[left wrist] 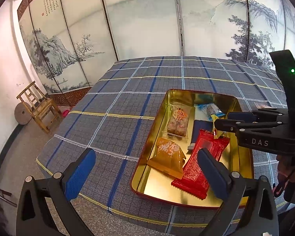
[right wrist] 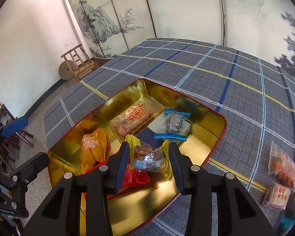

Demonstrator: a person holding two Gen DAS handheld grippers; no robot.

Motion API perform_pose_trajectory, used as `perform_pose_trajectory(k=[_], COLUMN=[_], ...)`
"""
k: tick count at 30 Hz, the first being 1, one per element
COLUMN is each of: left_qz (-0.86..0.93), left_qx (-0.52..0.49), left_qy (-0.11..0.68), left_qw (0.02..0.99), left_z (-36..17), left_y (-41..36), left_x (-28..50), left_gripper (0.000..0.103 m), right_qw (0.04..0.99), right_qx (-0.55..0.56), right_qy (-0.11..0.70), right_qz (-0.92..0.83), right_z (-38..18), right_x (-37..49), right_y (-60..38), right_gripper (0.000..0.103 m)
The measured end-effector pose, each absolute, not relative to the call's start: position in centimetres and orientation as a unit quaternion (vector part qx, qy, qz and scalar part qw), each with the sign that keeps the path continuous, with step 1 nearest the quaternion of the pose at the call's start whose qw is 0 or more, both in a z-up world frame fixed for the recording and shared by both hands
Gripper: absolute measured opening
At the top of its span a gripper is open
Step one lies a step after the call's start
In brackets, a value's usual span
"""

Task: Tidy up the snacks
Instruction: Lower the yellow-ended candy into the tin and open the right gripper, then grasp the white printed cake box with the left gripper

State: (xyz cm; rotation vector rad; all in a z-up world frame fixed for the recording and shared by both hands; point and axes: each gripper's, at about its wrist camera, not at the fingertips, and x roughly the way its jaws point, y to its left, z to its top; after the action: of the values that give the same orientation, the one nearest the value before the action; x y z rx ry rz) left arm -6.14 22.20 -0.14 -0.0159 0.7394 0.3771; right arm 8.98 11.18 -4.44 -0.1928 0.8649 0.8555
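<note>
Right tool (right wrist: 149,161) narrow around yellow-ended clear candy wrapper (right wrist: 149,157), contact unclear, over gold rectangular tin (right wrist: 216,125); left tool (left wrist: 146,169) wide, lower frame.

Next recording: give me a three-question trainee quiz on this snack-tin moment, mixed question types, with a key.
1. True or false: the left gripper is shut on the orange packet.
2. Multiple choice: where is the yellow-ended candy? A) on the plaid cloth B) between the fingers of the right gripper, over the tin C) under the red packet
3. Fill in: the wrapper with blue ends lies ____ the tin.

Key
1. False; it is open and holds nothing.
2. B; whether the fingers press it or have let go cannot be told.
3. inside
</note>
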Motion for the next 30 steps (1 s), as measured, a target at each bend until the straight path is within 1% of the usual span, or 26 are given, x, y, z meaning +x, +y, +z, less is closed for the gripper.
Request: perform_pose_trajectory(k=[9, 13, 16, 22, 30], left_qz=[0.181, 0.180, 0.176, 0.160, 0.122], left_qx=[0.005, 0.016, 0.022, 0.046, 0.081], left_qy=[0.356, 0.352, 0.352, 0.352, 0.361], left_qw=[0.917, 0.918, 0.919, 0.921, 0.921], left_z=[0.5, 1.0, 1.4, 1.9, 2.1], left_y=[20.9, 20.0, 19.2, 16.4, 11.7], left_x=[-6.3, -6.4, -6.3, -5.6, -3.9], left_gripper=[0.102, 0.102, 0.102, 0.102, 0.102], right_qw=[0.831, 0.851, 0.870, 0.910, 0.928], right_qx=[-0.054, -0.056, -0.052, -0.060, -0.039], right_qy=[0.376, 0.344, 0.325, 0.315, 0.348], right_qz=[0.407, 0.393, 0.367, 0.262, 0.128], right_z=[-2.8, -1.7, -1.3, -1.6, -3.8], right_x=[7.7, 6.3, 5.5, 5.9, 9.4], right_y=[8.0, 4.8, 1.1, -8.1, -20.0], right_gripper=[0.043, 0.043, 0.045, 0.048, 0.055])
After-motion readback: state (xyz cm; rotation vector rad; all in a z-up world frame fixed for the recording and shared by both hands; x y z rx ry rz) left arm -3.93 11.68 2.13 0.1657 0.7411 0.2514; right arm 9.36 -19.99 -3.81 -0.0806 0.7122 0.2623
